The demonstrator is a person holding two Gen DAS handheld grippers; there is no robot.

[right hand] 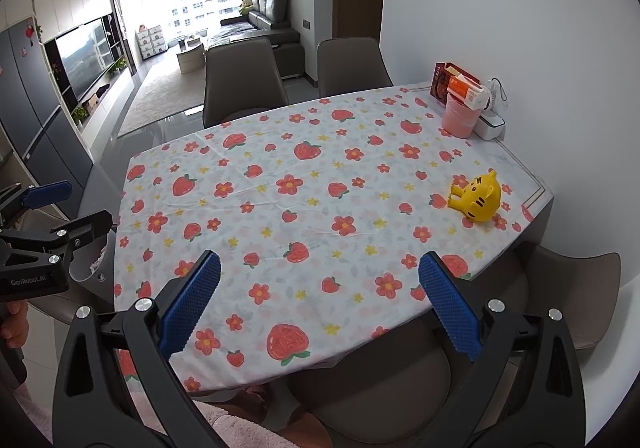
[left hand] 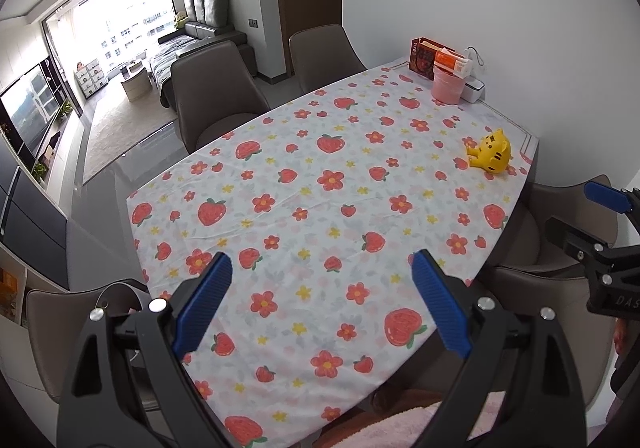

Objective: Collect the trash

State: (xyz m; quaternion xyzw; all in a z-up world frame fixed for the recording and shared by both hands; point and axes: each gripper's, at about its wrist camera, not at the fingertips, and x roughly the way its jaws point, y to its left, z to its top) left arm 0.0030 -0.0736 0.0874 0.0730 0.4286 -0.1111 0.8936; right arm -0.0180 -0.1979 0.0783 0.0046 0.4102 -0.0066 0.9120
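Both grippers hover above the near edge of the worktop point(left hand: 528, 144), which is covered by a strawberry-and-flower tablecloth point(left hand: 304, 184). Left gripper point(left hand: 320, 304): fingers spread wide, nothing between them. Right gripper point(right hand: 320, 304): same, wide open and empty.

No loose wrapper, scrap or crumpled paper is visible on the cloth. Candidates sit only at the far right corner: a pink cup-like container point(right hand: 460, 120), an orange-and-white tissue pack point(right hand: 468, 92) resting on it, a red box point(right hand: 440, 82) behind and a white box point(right hand: 490, 126) beside it. A yellow cat toy point(right hand: 478, 198) lies apart, nearer the right edge; probably not trash.

Judgement: the tissue pack looks light and soft and would deform under a squeeze, so grip across its short width, gently. The pink container, if plastic, looks light, smooth and tippable; take it low on the wall. What counts as trash cannot be settled from these views.
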